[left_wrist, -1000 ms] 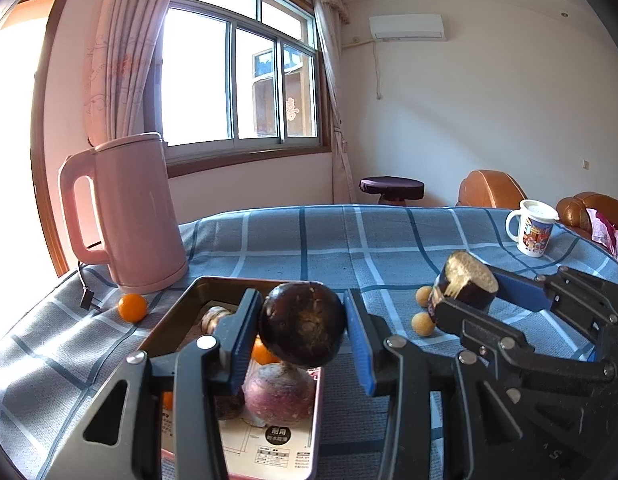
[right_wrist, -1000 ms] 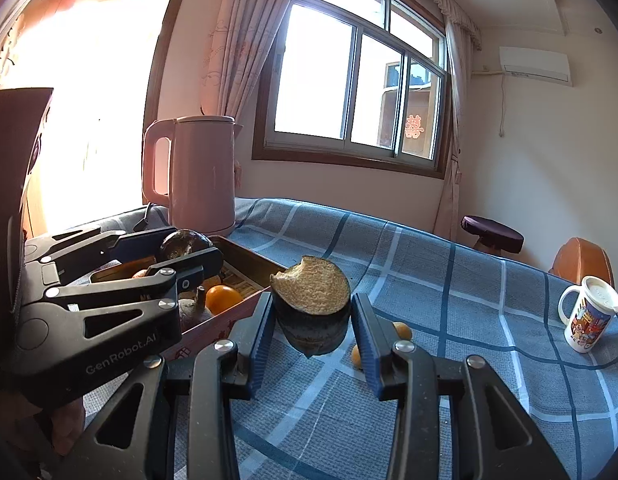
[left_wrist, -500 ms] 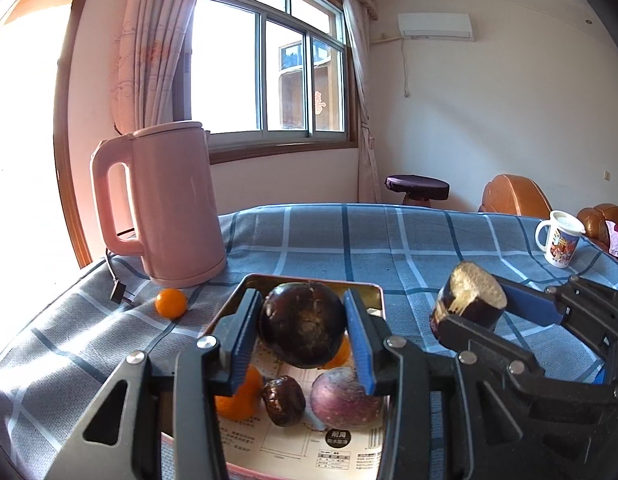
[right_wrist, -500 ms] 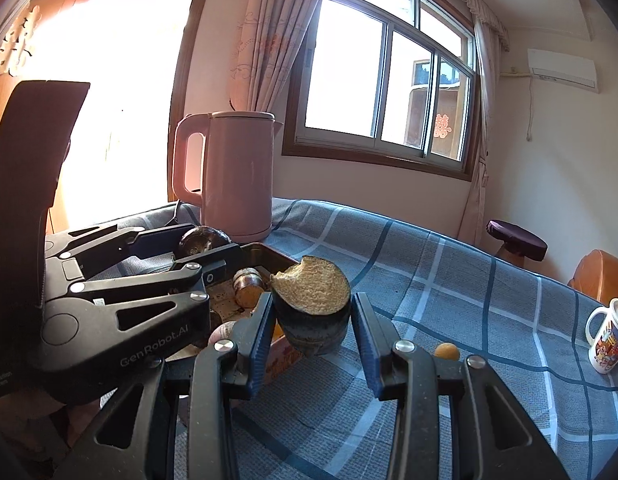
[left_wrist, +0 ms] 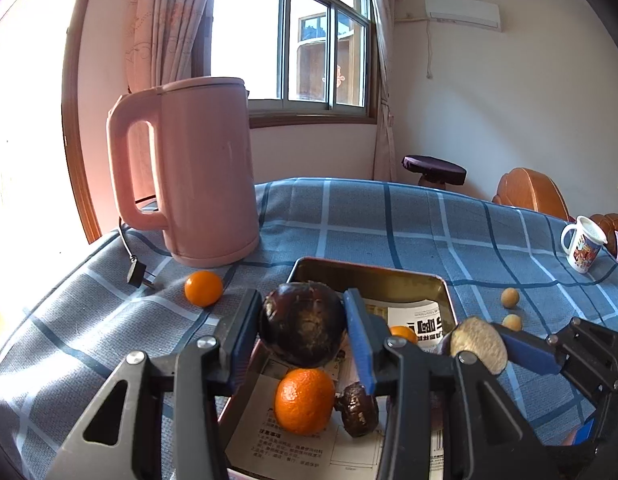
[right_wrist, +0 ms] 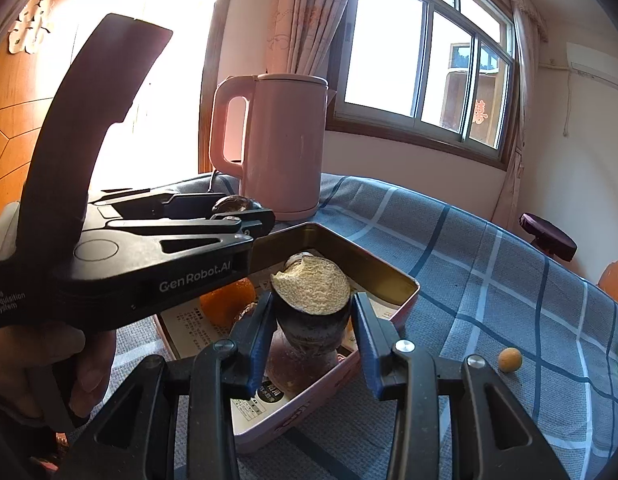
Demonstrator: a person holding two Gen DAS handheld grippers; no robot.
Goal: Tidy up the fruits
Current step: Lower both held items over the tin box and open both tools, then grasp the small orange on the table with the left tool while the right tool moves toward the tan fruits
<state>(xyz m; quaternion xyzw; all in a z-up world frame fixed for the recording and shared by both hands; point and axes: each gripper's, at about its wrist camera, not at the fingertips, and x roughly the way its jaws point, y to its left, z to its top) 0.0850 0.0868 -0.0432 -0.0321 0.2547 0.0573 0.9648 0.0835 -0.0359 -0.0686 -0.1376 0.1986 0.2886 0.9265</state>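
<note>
My left gripper (left_wrist: 303,326) is shut on a dark purple round fruit (left_wrist: 303,330) and holds it above the metal tray (left_wrist: 373,276). My right gripper (right_wrist: 311,320) is shut on a cut dark fruit half (right_wrist: 309,300) with its pale flesh facing up, also over the tray (right_wrist: 389,276); the same half (left_wrist: 479,344) shows at the right of the left wrist view. In the tray lie an orange (left_wrist: 305,400), a small dark fruit (left_wrist: 357,410) and a second orange (left_wrist: 403,334). A small orange (left_wrist: 203,288) rests on the cloth left of the tray.
A pink kettle (left_wrist: 189,168) stands behind the tray with its plug (left_wrist: 137,274) on the blue checked cloth. Two small yellow fruits (left_wrist: 510,298) lie to the right, and a white mug (left_wrist: 583,244) stands at the far right. A hand (right_wrist: 89,364) grips the left gripper.
Both grippers have swung left across the table with their fruits held, and now hang over the tray. The kettle looks nearer and more of the tray's contents shows.
</note>
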